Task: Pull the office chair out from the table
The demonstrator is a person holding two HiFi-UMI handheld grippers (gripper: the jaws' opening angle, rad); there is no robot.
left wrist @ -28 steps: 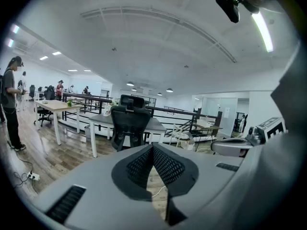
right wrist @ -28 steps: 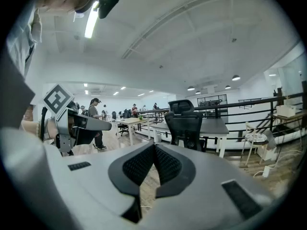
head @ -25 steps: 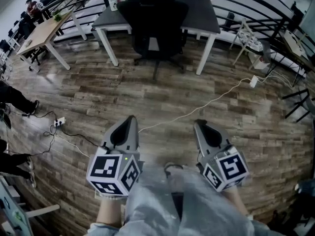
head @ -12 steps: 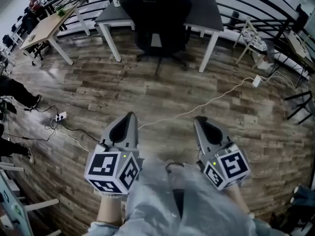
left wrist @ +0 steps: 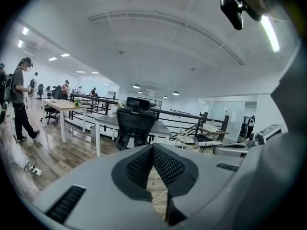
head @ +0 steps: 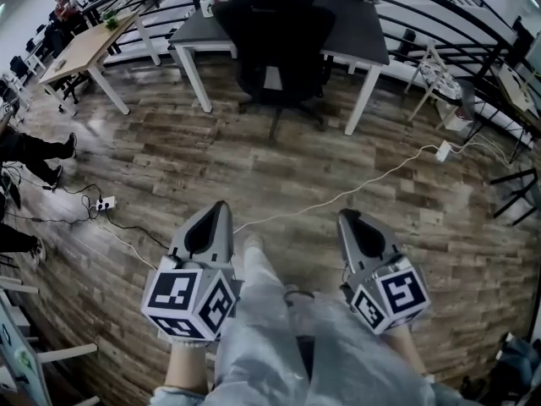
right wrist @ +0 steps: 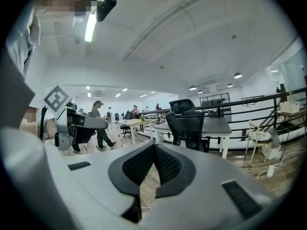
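office chair (head: 275, 45), black with a mesh back and a headrest, is standing pushed in at the near edge of the dark grey table (head: 355, 36), with its back facing the person. left gripper (head: 221, 211) and right gripper (head: 347, 218) are hovering side by side above the wood floor (head: 169, 159), well apart from the chair and both pointing toward it. the fingers of each gripper are pressing together with nothing between them. a white cable (head: 338, 195) is lying across the floor between the grippers and the table. a power strip (head: 103, 203) is lying at the left. the person's trouser leg (head: 262, 328) is showing between the two grippers.
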